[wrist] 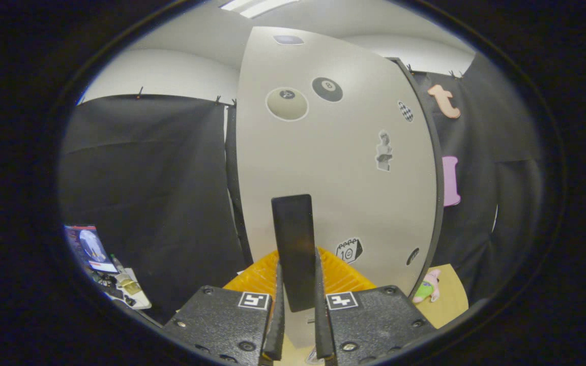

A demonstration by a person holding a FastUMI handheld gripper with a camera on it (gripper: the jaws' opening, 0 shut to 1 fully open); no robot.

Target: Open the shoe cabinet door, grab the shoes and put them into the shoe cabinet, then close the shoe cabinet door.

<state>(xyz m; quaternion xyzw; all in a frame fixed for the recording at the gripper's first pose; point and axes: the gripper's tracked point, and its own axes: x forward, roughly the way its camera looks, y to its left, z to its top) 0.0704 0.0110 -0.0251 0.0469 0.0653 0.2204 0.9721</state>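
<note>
Gripper (pixel 296 300) clenched on one tall dark flat handle (pixel 293 244) of one pale sticker-dotted shoe cabinet door (pixel 333 168), dead ahead at twelve o'clock. One yellow ribbed tray (pixel 262 274) beneath; tan floor (pixel 448 300) at four.

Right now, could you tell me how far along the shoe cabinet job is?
Nothing looks finished: the cabinet door looks closed. In hand: the gripper is shut on the door's black handle. Left: pull it open, stow the shoes, close it.

Light wooden table (pixel 450 300) under cabinet (pixel 333 168); yellow tray (pixel 262 274) and small plush toy (pixel 428 287) resting on it.
</note>
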